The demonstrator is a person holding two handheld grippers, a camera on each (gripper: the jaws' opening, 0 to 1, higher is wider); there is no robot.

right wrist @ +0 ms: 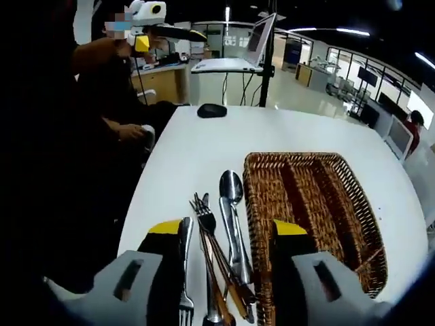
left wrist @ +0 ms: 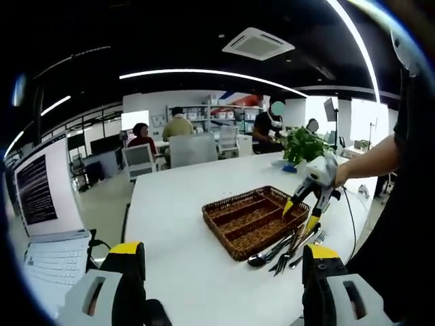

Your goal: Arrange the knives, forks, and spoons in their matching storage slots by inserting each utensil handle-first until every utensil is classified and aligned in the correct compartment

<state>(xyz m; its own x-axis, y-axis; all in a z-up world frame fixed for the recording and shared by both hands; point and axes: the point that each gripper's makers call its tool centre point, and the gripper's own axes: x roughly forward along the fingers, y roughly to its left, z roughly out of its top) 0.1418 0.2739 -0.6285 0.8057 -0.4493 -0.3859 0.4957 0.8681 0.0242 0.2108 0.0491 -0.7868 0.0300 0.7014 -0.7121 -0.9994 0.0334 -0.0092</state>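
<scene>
The right gripper (right wrist: 221, 255) hung spread open over the cutlery pile (right wrist: 221, 265) beside the empty wicker tray (right wrist: 360, 210) near the table's (right wrist: 204, 146) edge, evidently to pick one; the left gripper (left wrist: 221, 268) waited unclenched.

White table (left wrist: 183, 251) in an open office. Laptop (left wrist: 47, 224) with lit screen at the table's edge in the left gripper view. Potted plant (left wrist: 304, 144) at the far end. Seated people (left wrist: 178, 124) and chairs (left wrist: 139, 159) beyond. Ceiling vent (left wrist: 257, 43) overhead. Black mouse (right wrist: 212, 110) on the table; second laptop (right wrist: 239, 51) on a stand behind it.
</scene>
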